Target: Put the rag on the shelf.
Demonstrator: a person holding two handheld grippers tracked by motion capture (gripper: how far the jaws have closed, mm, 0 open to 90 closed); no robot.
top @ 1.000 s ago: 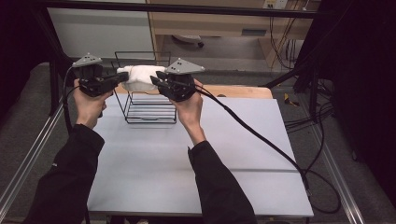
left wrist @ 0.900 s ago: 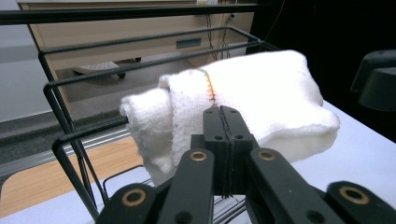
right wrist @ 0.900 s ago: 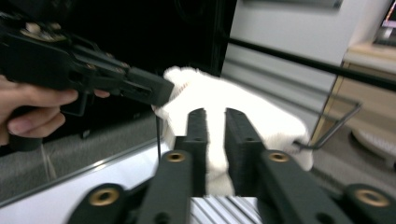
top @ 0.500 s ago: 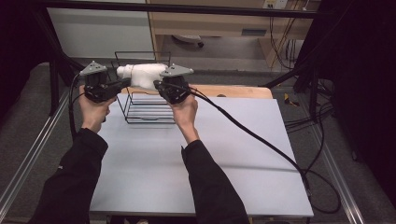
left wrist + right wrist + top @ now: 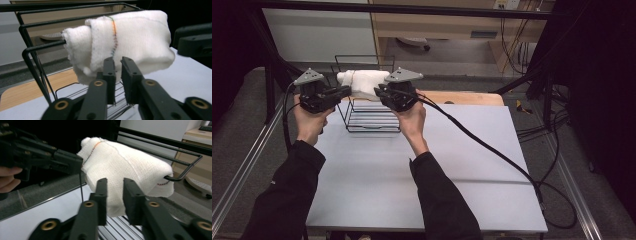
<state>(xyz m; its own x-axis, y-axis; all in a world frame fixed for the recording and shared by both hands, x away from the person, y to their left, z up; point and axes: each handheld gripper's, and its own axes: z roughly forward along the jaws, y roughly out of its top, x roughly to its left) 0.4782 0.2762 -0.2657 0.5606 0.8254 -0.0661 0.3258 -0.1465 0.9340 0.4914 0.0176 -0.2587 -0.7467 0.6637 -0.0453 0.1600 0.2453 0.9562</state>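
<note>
From the high view, the left gripper [image 5: 343,92] and the right gripper [image 5: 381,92] face each other across the top of a wire rack [image 5: 371,116], with a folded white towel [image 5: 360,81] draped over the rack's upper bars between them. That view also takes in the whole grey table [image 5: 422,175], both sleeves and the cable running off to the right, but it cannot show how the jaws stand.

The left gripper view brings the towel [image 5: 120,42] close: it hangs over a bar of the rack [image 5: 35,53], directly ahead of the left gripper [image 5: 118,72], and a coloured stitched line runs down its fold. The right gripper's black body lies at the right edge of that view.

The right gripper view shows the towel [image 5: 125,175] from the other side, sagging off the rack's bar [image 5: 185,176] just ahead of the right gripper [image 5: 114,195], with the left gripper [image 5: 75,163] and a hand [image 5: 8,178] beyond, close to the towel's far end.

A second ago the towel was carried between the two grippers in front of the rack; now it lies higher and farther back, on the top bars.

Both pairs of jaws have just been opening. Each now stands at a narrow gap with nothing pinched in it; the towel lies just past the tips, possibly brushing them, though contact cannot be told.
</note>
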